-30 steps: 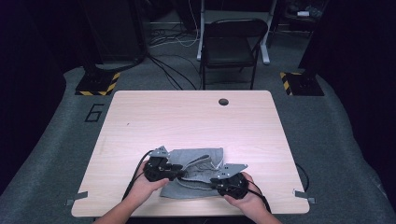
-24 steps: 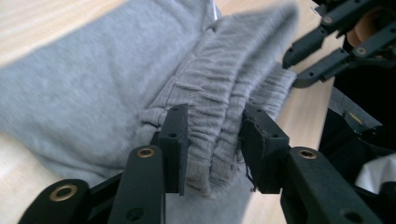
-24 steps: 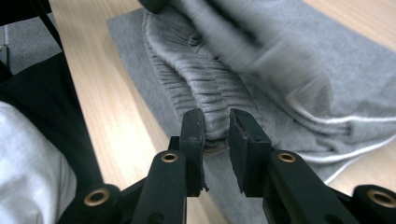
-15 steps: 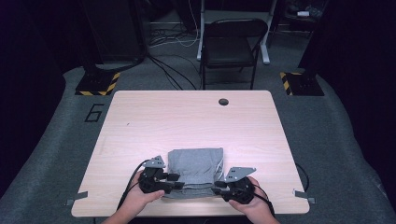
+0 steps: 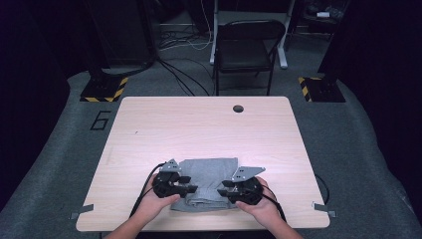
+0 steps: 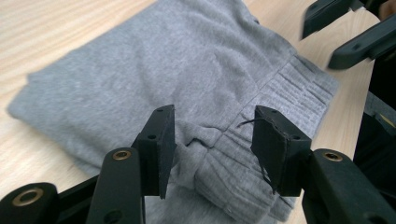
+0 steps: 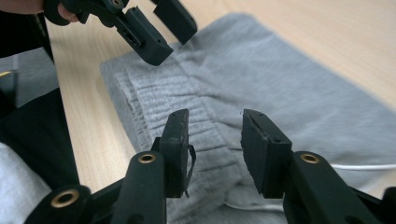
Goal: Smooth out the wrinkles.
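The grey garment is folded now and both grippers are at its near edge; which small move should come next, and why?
Probably draw both grippers back from the grey garment. It lies folded flat, and the jaws of the left gripper and the right gripper have just been opening, with no cloth pinched between their pads.

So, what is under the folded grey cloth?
The cloth lies flat on the table; bare wood shows around it. It is folded in layers, with a ribbed waistband at the near edge. Whatever lies between or beneath the layers is covered.
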Available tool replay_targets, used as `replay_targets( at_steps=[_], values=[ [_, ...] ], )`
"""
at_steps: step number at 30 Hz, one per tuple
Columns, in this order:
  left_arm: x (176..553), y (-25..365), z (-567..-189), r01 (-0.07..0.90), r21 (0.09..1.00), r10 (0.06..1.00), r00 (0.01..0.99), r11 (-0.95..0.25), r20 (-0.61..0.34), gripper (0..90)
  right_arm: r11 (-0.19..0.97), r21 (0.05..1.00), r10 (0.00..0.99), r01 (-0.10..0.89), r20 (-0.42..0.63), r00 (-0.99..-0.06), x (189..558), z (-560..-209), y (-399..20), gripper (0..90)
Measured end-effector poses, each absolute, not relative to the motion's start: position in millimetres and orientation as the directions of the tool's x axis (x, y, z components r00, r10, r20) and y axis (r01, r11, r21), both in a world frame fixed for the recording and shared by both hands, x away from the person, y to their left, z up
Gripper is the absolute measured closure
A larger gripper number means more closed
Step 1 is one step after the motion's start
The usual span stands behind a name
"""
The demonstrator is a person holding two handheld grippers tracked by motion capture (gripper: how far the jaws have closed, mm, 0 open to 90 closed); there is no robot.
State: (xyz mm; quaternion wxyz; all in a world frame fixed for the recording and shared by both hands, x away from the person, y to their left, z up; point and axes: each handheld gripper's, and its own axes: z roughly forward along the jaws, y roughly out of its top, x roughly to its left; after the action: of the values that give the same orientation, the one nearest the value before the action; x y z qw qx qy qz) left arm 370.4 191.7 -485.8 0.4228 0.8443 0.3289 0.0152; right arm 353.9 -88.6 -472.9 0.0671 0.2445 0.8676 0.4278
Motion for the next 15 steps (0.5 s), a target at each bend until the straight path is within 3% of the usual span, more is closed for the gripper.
replay_targets(
  at_steps=[5, 15],
  values=[
    [367.3, 188.2, -493.8, 0.524, 0.717, 0.55, 0.802, -0.46, -0.234, 47.3, 0.539, 0.749, 0.469, 0.386, 0.113, -0.876, 355.3, -486.7, -85.4, 60.6],
    [365.7, 186.0, -504.5, 0.523, 0.705, 0.535, 0.811, -0.48, -0.237, 46.8, 0.616, 0.719, 0.431, 0.32, 0.032, -0.902, 351.8, -497.2, -83.5, 60.8]
  ],
)
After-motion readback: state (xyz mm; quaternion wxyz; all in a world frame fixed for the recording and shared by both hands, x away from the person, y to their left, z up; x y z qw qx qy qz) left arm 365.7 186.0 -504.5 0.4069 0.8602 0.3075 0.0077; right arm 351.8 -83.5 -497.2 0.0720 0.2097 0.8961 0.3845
